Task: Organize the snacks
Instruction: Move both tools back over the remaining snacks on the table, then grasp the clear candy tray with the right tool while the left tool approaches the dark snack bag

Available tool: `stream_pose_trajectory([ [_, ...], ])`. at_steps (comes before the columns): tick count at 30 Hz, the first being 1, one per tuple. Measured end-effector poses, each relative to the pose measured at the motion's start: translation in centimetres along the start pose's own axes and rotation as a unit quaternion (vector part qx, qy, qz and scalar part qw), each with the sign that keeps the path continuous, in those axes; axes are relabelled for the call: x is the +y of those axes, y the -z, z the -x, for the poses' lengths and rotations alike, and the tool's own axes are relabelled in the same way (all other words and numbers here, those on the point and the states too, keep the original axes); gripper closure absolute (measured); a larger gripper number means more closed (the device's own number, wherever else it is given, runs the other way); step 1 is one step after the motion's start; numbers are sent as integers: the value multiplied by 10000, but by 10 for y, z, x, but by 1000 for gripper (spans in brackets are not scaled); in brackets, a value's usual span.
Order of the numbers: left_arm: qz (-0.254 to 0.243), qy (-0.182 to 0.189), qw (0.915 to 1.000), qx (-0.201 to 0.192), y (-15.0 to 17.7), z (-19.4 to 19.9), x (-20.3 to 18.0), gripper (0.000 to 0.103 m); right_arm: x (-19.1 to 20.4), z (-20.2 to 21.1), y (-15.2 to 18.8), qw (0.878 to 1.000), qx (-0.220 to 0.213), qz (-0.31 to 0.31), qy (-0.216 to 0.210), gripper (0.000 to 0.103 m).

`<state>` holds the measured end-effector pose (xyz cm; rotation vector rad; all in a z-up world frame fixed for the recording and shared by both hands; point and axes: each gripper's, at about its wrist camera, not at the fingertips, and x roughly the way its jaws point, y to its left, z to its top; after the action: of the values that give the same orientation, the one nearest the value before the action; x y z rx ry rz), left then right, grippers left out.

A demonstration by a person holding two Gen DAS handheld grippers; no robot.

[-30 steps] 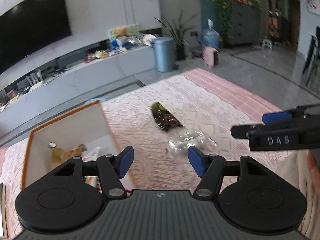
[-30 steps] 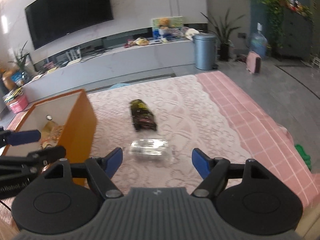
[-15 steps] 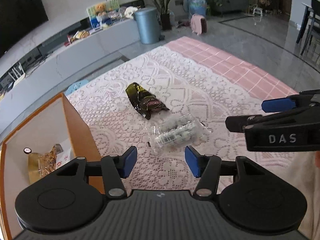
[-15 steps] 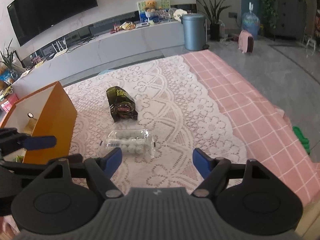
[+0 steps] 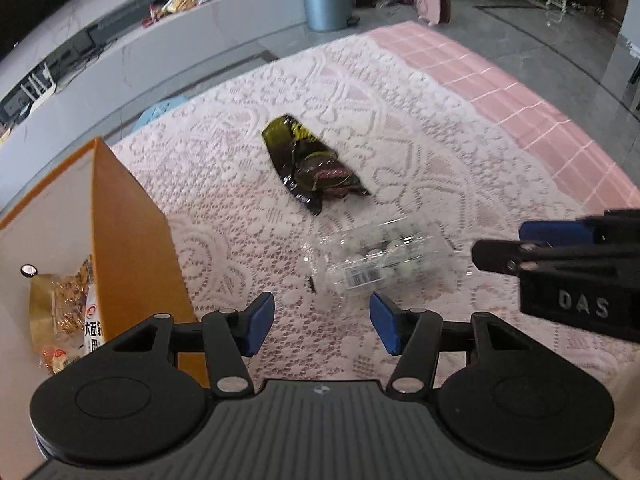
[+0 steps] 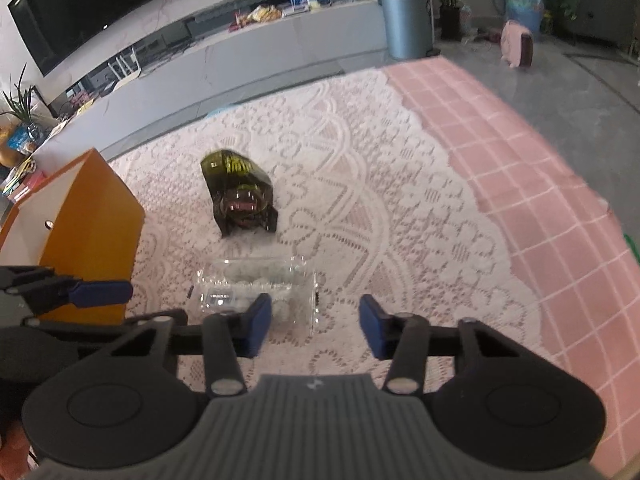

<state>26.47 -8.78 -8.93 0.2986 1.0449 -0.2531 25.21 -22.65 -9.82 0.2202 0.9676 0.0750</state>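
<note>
A clear plastic packet of white round snacks (image 5: 376, 256) (image 6: 256, 284) lies on the lace cloth. A dark green snack bag (image 5: 312, 164) (image 6: 240, 196) lies just beyond it. To the left stands an orange box (image 5: 132, 232) (image 6: 92, 216) with snack packs (image 5: 60, 304) inside. My left gripper (image 5: 322, 320) is open and empty, just short of the packet's near left corner. My right gripper (image 6: 315, 320) (image 5: 520, 246) is closing. Its left finger hangs over the packet's near right end, and no pad presses on it.
White lace cloth (image 6: 360, 184) covers a pink checked cloth (image 6: 520, 168) that runs to the right edge. Beyond the table stand a grey TV unit (image 6: 248, 64), a blue-grey bin (image 6: 406, 20) and open floor. The left gripper (image 6: 60, 284) shows at the right wrist view's left.
Both grippers have sunk and tipped downward toward the clear packet, which now lies right at their fingertips. The jaws of both have narrowed, the right one's most recently.
</note>
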Motion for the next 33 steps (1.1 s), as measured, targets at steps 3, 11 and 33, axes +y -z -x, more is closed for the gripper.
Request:
stream_pose_trajectory([
  [3,134,-30,9998,127,-3,-12,4,40,-1,-11,1,9998,154,36,-117,67],
  [11,246,164,9988,380,-9,-33,12,41,4,-36,4,9975,592,140,-361,74],
  [33,462,1473,9861,613,-6,-36,-3,67,-33,-25,-2,9941,-190,-1069,60,92],
])
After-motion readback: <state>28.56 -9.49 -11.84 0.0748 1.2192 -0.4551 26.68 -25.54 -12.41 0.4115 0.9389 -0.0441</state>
